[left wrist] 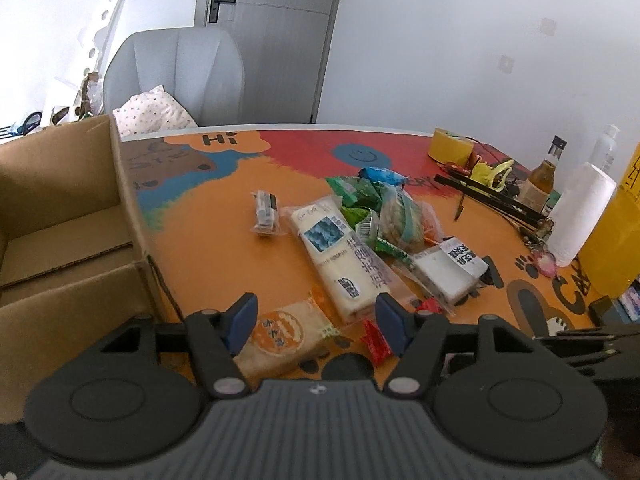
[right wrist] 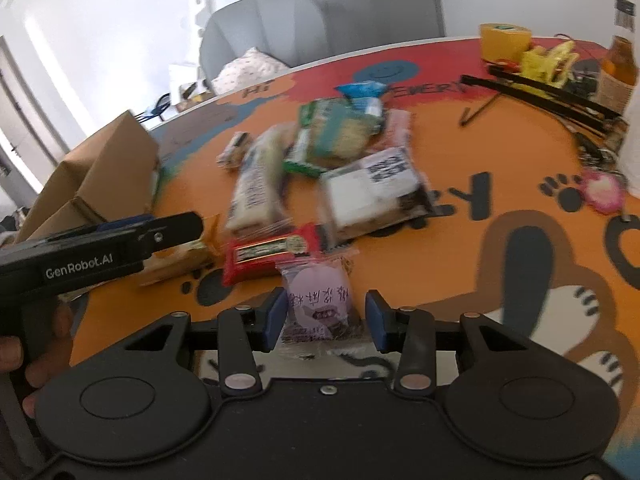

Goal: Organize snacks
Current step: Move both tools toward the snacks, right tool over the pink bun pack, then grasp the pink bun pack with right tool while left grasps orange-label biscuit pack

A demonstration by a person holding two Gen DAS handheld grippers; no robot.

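Observation:
Several snack packets lie in a heap on the colourful table (left wrist: 224,208). My left gripper (left wrist: 316,320) is open above an orange-labelled cake packet (left wrist: 276,340), with a long white packet (left wrist: 340,260) and a small red packet (left wrist: 376,342) close ahead. An open cardboard box (left wrist: 60,216) stands at the left. My right gripper (right wrist: 326,316) is open with a pink packet (right wrist: 318,304) between its fingers, apart from both pads. A red packet (right wrist: 272,252) and a white box-shaped packet (right wrist: 372,192) lie beyond. The left gripper (right wrist: 176,226) also shows at the left of the right wrist view.
A yellow tape roll (left wrist: 450,146), black sticks (left wrist: 488,196), a brown bottle (left wrist: 542,178), a paper towel roll (left wrist: 580,212) and a yellow container (left wrist: 616,232) crowd the table's right side. A grey chair (left wrist: 176,76) with a pillow stands behind the table.

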